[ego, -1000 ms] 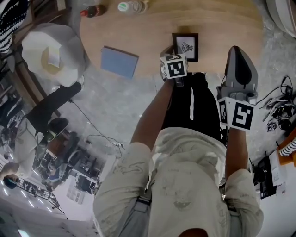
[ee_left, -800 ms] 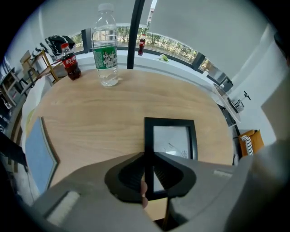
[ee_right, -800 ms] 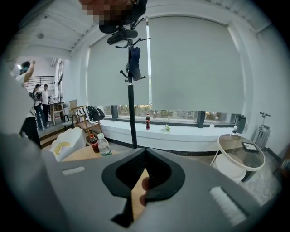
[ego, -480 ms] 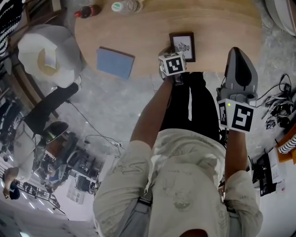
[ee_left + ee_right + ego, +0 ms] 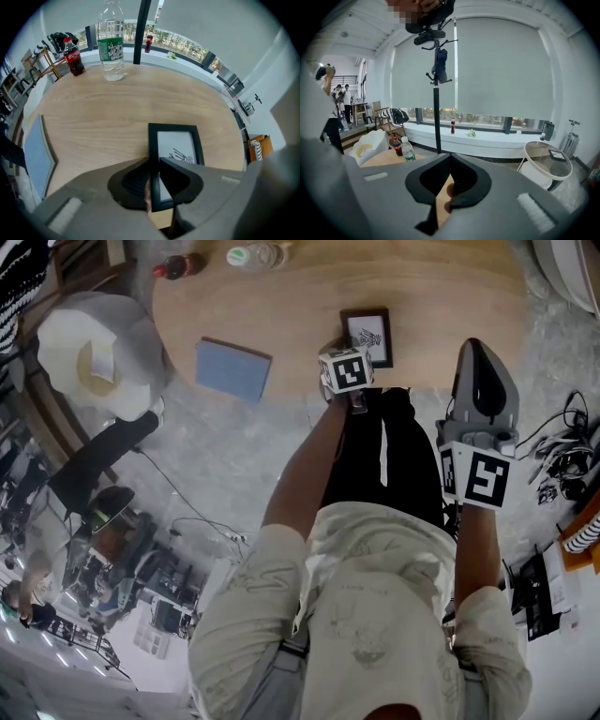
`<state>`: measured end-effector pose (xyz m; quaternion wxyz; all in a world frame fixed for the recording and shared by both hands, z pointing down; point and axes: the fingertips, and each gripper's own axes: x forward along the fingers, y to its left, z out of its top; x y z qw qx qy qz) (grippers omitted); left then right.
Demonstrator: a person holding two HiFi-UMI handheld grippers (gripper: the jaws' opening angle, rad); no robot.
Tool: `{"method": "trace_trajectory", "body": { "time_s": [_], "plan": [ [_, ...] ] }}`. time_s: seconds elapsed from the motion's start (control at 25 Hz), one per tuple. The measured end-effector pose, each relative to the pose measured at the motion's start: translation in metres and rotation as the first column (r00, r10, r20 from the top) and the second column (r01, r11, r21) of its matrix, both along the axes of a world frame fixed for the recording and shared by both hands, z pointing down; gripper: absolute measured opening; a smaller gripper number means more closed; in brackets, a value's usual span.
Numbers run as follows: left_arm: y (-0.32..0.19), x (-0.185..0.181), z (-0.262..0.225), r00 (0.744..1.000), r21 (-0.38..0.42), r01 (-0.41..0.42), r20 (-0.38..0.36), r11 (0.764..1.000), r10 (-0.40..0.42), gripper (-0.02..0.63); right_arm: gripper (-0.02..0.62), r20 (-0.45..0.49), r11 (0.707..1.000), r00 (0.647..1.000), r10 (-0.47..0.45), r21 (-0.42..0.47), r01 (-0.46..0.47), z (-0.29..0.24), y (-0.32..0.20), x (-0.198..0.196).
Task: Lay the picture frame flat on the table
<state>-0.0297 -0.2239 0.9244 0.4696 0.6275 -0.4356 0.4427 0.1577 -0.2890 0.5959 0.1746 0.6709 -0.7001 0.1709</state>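
The picture frame lies flat on the round wooden table, glass side up, near the table's edge on my side. It has a black border, and a small dark drawing shows on the white sheet inside.

My left gripper points steeply down over the frame's near left corner. Its jaws have just been opening. The frame's left bar stands between them, with the tips close on either side of it, and I see no firm squeeze on the bar.

My right gripper is held off the table to the right of the frame. It is tilted only a little downward and looks out toward a coat stand and the window blinds. Its jaws meet at the tips with nothing between them.

A flat blue pad lies on the table well to the left of the frame. A clear water bottle and a cola bottle stand upright side by side at the far edge.
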Motion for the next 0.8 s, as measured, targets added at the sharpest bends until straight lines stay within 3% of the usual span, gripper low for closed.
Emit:
{"method": "trace_trajectory", "body": {
  "time_s": [0.24,0.64,0.8],
  "plan": [
    [0.001,-0.001,-0.009,1.000,-0.006,-0.007,-0.025,1.000,0.007,0.107,0.002,-0.006,1.000,1.000,-0.004,0.021,0.004,-0.011,0.004,0.000],
    [-0.010,-0.004,-0.063,0.998,0.066,-0.007,-0.054,0.998,0.010,0.109,0.002,-0.015,0.995,0.999,-0.034,0.098,0.035,-0.059,0.002,-0.006],
    [-0.016,-0.013,-0.104,0.999,0.133,-0.016,-0.039,0.991,0.022,0.109,0.002,-0.028,0.988,0.998,-0.051,0.145,0.054,-0.090,0.001,-0.008]
  ]
}}
